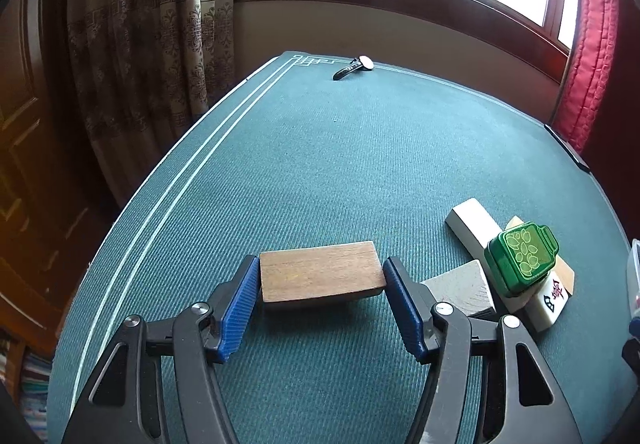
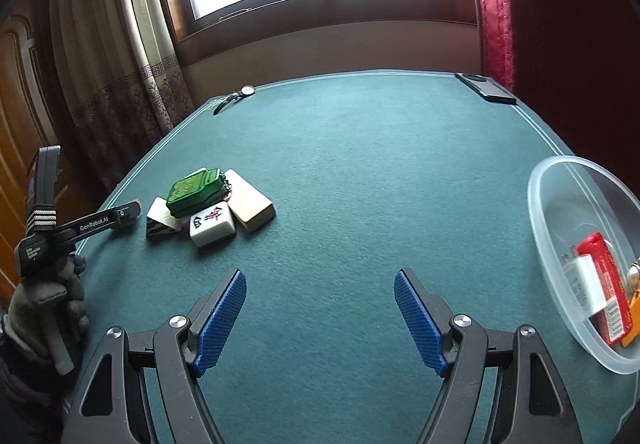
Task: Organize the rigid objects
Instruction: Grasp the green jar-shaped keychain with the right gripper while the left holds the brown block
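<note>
In the left wrist view my left gripper (image 1: pixel 321 264) is shut on a brown wooden block (image 1: pixel 320 274). Its blue pads press both short ends, and the block hangs just above the green table mat (image 1: pixel 320 148). To the right lies a pile: a green patterned box (image 1: pixel 520 258) on top of a white block (image 1: pixel 472 224), a mahjong tile (image 1: pixel 550 304) and a grey wedge (image 1: pixel 464 286). In the right wrist view my right gripper (image 2: pixel 319 276) stands open over bare mat with nothing between its fingers. The pile, topped by the green box (image 2: pixel 196 192), is ahead to its left.
A clear plastic bowl (image 2: pixel 544 244) at the right holds a red packet (image 2: pixel 604 280) and small items. A wristwatch (image 1: pixel 356 66) lies at the far edge and a black flat device (image 2: pixel 486 88) at the far right corner. A gloved hand (image 2: pixel 44 296) holds the left gripper (image 2: pixel 120 216).
</note>
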Demonstrator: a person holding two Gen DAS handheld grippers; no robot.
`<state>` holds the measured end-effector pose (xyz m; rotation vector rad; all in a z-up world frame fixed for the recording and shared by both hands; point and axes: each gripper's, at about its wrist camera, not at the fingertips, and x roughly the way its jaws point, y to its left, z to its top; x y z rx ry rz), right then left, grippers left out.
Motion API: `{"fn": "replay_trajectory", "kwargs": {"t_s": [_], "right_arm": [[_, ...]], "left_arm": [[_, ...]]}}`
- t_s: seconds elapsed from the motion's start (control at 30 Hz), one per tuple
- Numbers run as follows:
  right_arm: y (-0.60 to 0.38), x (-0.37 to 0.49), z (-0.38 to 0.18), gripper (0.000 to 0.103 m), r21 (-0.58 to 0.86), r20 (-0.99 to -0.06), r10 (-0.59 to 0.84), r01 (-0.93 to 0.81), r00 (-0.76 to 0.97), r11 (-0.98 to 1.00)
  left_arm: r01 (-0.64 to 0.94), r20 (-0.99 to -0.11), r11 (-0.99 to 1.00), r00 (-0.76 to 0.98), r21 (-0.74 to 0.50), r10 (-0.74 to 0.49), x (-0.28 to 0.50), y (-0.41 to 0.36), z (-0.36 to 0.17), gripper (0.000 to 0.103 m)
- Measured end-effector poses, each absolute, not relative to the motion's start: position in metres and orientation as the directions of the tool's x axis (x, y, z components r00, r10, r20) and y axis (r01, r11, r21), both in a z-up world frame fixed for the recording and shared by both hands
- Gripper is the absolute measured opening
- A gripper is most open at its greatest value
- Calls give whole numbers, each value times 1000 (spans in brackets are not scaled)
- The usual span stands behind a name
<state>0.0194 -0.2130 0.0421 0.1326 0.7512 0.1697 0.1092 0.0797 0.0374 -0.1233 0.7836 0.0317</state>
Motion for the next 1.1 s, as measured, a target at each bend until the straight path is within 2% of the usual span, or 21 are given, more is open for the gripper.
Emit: {"fn": "replay_trajectory", "kwargs": {"t_s": [0.4,1.1], "right_arm": [[-149,72,50,84,179,-677,275,-209,683,961],[-101,117,37,85,104,-715,262,-271,648,957]], "left_arm": [[-77,-691,985,721,-156,-53,96,90,38,64],[-86,-693,977,717,-195,-75,96,95,36,64]]}}
